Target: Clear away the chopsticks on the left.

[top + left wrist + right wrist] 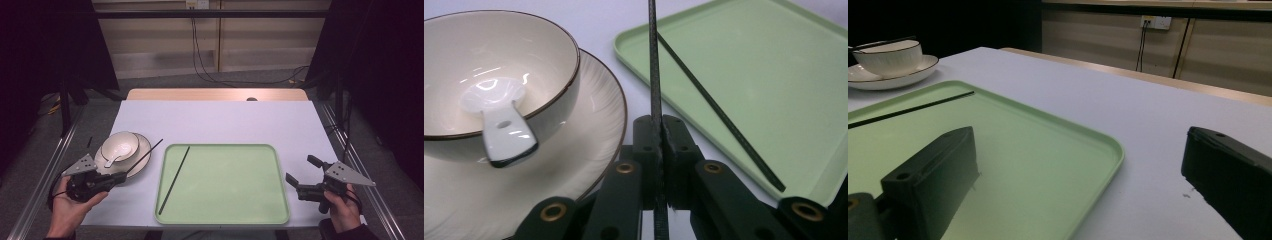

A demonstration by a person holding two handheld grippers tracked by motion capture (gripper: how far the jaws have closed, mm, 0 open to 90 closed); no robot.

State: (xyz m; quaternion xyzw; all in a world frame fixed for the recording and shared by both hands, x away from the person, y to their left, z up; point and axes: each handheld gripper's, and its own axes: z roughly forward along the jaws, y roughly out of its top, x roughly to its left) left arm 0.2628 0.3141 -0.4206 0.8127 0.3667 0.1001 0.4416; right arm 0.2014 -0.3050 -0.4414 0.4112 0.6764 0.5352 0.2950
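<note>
Black jaws of the left gripper [121, 176] sit at the near left of the table [220, 120], clenched on a thin black chopstick [145, 156] that slants up and away to the right, passing over the near right rim of the plate [142, 150]. In the left gripper view the jaws press together on that stick [654, 60], which runs straight up between them. The person's left hand [70, 205] holds this gripper from below, at the near left corner. At the near right, the right gripper [300, 172] is held by the right hand [342, 207] just off the right edge of the tray, its jaws spread wide and grasping nothing; the right gripper view shows them well apart with the bare table between. A pale green tray [250, 210] lies in the near middle of the table, and a second chopstick [174, 179] rests on its left part, slanting from the near left corner toward the far edge. Farther back on the left, just beside the tray, the cream plate carries a cream bowl [120, 144] with a dark rim, and a white spoon [113, 158] lies in the bowl with its handle over the near rim. Beyond the white table top a strip of wood [215, 94] shows at the far edge.
</note>
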